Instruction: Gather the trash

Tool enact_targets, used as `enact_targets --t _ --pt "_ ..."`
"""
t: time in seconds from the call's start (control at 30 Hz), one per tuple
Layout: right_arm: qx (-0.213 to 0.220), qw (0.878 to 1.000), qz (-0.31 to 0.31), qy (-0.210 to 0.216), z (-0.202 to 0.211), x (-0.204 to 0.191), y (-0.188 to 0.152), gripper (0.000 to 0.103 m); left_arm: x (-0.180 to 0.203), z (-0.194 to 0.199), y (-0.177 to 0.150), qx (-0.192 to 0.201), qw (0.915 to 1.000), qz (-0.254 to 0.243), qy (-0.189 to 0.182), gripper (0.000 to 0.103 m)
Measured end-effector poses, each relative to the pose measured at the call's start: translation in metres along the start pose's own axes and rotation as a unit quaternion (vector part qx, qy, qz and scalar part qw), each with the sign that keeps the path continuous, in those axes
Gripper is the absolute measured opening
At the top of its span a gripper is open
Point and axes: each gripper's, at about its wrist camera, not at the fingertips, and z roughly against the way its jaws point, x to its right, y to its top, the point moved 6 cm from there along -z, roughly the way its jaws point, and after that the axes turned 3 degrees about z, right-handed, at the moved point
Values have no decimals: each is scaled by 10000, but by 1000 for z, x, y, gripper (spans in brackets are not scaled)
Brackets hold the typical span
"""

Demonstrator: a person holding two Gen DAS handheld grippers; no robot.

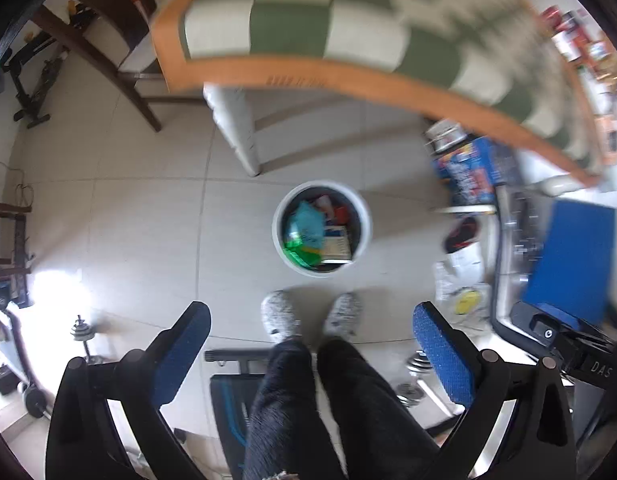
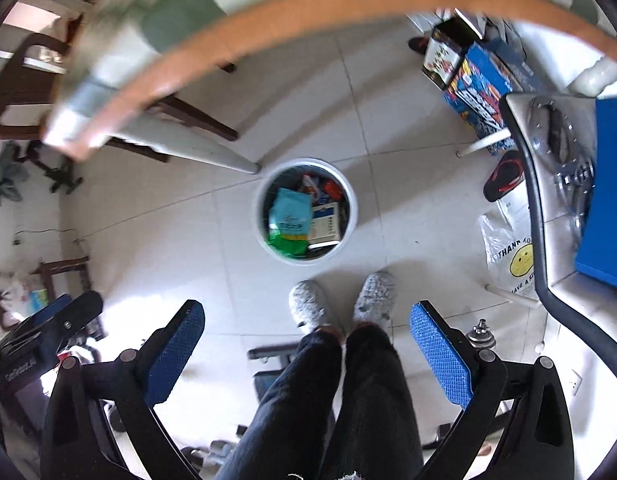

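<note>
Left wrist view looks down on a round white trash bin (image 1: pixel 321 229) on pale floor tiles, holding a teal packet (image 1: pixel 306 224), a green wrapper (image 1: pixel 301 254), a white carton and red scraps. The left gripper (image 1: pixel 310 330) hangs above the bin, its blue textured fingers (image 1: pixel 184 344) spread wide and empty. Grey fuzzy slippers (image 1: pixel 279 317) stand just beside the bin. Only the right wrist view shows a smiley-face plastic bag (image 2: pixel 510 258) right of the bin; the right gripper (image 2: pixel 308 328) is likewise spread, grasping nothing.

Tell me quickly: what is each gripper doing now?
Left gripper: open, holding nothing.
Right gripper: open, holding nothing.
</note>
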Motion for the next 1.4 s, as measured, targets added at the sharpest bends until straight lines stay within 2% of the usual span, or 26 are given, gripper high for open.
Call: enact_targets --t 0.13,0.27,0.47,0.6,0.77,1.0,1.4 --pt "123 9992 235 292 80 -22 -11 103 13 74 -3 343 9985 -103 -404 103" --pt "343 9969 458 548 149 -44 -20 103 24 130 -8 622 9956 -189 -678 103" --pt "569 9913 727 936 229 -74 -30 103 31 186 -21 877 9917 -293 -896 103" --pt "617 9888 885 1030 261 -86 -40 103 33 210 -27 933 9896 -242 -1067 103" --pt "619 9862 1035 1132 288 -96 -56 103 35 230 -35 972 9875 -145 -1236 103" --pt "691 9853 1123 1082 310 -100 -67 103 37 237 -40 985 9861 -116 -1332 103" --pt "635 9853 1200 1037 314 -99 -69 103 44 239 -48 997 9858 -115 -1343 103"
